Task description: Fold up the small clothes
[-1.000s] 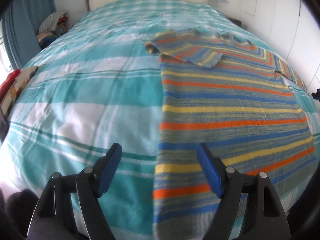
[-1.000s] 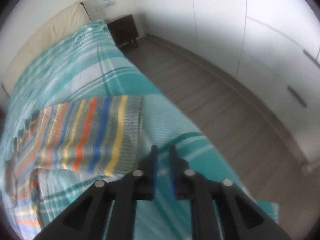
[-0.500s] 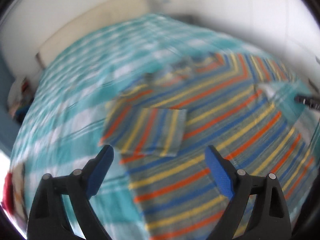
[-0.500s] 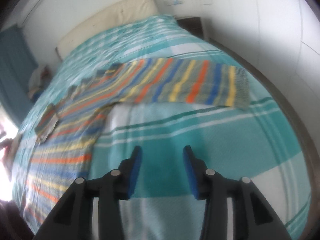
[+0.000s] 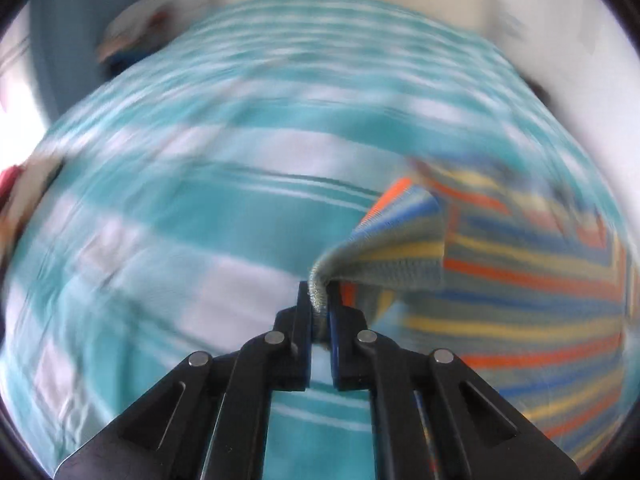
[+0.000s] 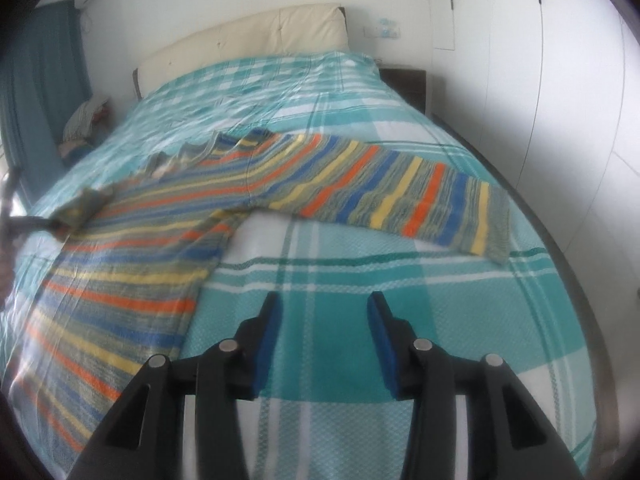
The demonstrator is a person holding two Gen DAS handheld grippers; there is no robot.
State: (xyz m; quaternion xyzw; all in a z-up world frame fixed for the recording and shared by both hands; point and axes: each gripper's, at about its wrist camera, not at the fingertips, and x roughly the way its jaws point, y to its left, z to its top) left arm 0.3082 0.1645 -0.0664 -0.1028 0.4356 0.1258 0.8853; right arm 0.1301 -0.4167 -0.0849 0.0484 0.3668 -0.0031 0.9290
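Now left tongs (image 5: 319, 300), angled downward, pinch the sweater's cuff (image 5: 318, 280).

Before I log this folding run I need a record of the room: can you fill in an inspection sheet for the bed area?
Surface: bed with teal and white checked cover, lightly creased.
Job's things: striped knit sweater spread flat; one sleeve stretched toward the wardrobe side, the other sleeve's cuff lifted.
Clutter: pile of clothes beside the bed near the curtain.
Grippers: left gripper has just closed and is shut on the cuff; right gripper has just opened, empty, over bare cover.
Cables: nothing seen.
Surroundings: cream headboard, dark nightstand, white wardrobe doors, teal curtain.
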